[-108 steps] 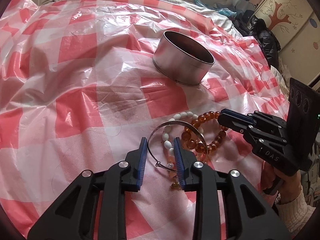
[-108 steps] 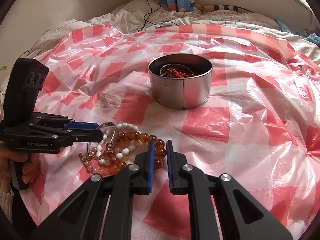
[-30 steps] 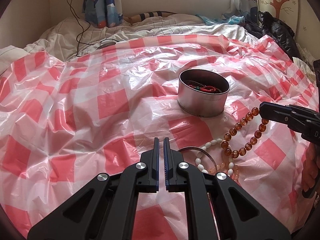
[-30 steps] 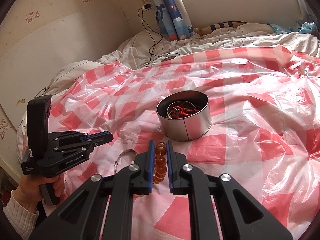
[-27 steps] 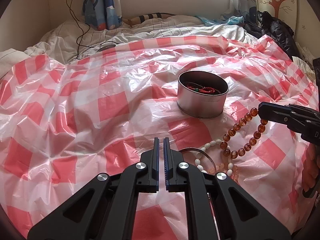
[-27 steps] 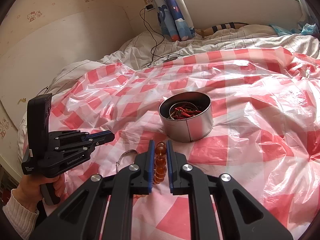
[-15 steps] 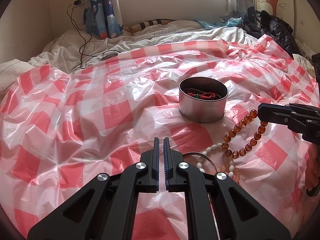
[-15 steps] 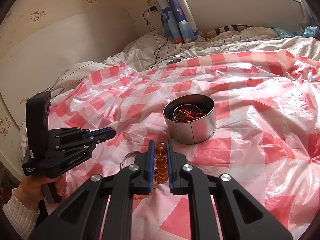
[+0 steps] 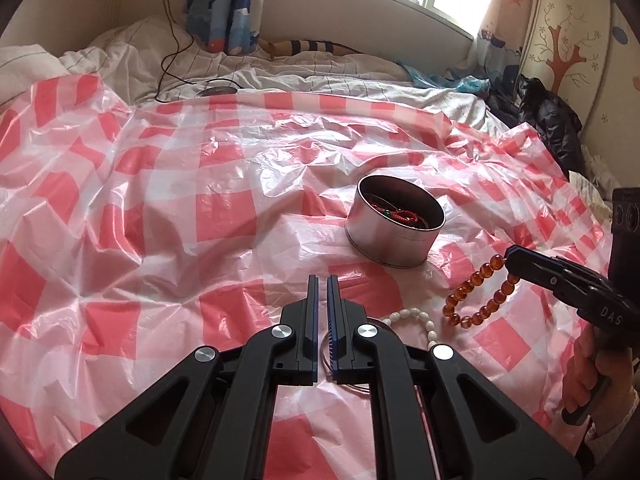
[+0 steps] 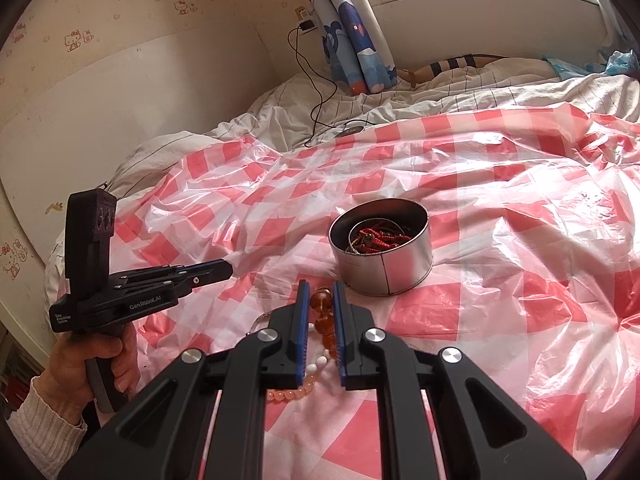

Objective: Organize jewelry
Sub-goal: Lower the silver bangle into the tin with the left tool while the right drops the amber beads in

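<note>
My right gripper is shut on an amber bead bracelet, which hangs in a loop from its tip just above the red-checked plastic sheet. The round metal tin stands a little beyond it, with red beads and a metal ring inside. My left gripper is shut on nothing, raised over the sheet left of the tin. A white bead bracelet and a silver bangle lie under and beside its fingers, the bangle partly hidden. Pale pink beads lie under my right gripper.
White striped bedding with a black charging cable lies beyond the sheet. A blue patterned curtain hangs at the wall. Dark clothing is piled at the far right. A hand holds each gripper's handle.
Earlier my right gripper lifted the amber bracelet off the jewelry pile, and my left gripper shut and drew back. Over the last second my left gripper rolled and shifted slightly; my right held still.
</note>
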A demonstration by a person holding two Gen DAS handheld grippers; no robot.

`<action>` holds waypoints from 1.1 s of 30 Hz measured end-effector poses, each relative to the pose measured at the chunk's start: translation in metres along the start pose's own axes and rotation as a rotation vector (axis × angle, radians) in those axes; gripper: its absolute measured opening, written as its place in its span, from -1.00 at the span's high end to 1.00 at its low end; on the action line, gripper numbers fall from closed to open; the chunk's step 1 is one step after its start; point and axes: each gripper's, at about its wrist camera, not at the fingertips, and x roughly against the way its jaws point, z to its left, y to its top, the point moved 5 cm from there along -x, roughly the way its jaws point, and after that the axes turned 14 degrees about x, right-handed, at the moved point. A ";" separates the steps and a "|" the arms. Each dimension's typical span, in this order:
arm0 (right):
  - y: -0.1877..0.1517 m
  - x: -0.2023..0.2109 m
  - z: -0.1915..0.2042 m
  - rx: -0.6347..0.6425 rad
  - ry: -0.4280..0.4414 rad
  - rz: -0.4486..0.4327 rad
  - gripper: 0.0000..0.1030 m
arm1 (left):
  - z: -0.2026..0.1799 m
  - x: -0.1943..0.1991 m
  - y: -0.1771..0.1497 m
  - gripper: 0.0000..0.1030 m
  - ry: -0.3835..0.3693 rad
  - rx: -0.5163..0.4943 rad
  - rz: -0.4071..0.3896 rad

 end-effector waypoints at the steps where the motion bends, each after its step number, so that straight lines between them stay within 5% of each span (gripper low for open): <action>1: 0.000 0.001 -0.001 -0.001 0.001 -0.003 0.76 | 0.002 -0.001 0.000 0.93 0.003 0.005 0.000; 9: 0.002 0.006 -0.003 -0.009 0.009 -0.015 0.76 | -0.003 -0.038 -0.026 0.90 0.016 -0.030 0.178; 12: 0.002 0.006 -0.003 -0.008 0.015 -0.016 0.76 | -0.008 -0.049 -0.036 0.46 0.066 -0.081 0.211; 16: 0.003 0.006 -0.002 -0.008 0.018 -0.016 0.76 | -0.009 -0.052 -0.039 0.35 0.103 -0.111 0.206; 18: 0.002 0.006 -0.002 -0.007 0.020 -0.014 0.76 | -0.009 -0.054 -0.041 0.36 0.106 -0.119 0.214; 21: 0.002 0.005 -0.001 -0.007 0.023 -0.013 0.76 | -0.011 -0.053 -0.042 0.90 0.097 -0.136 0.214; 25: 0.002 0.005 0.000 -0.009 0.023 -0.013 0.76 | -0.013 -0.047 -0.038 0.95 0.076 -0.132 0.196; 33: 0.018 0.013 0.001 -0.017 0.054 -0.068 0.76 | -0.003 -0.025 -0.010 0.95 -0.102 0.068 0.159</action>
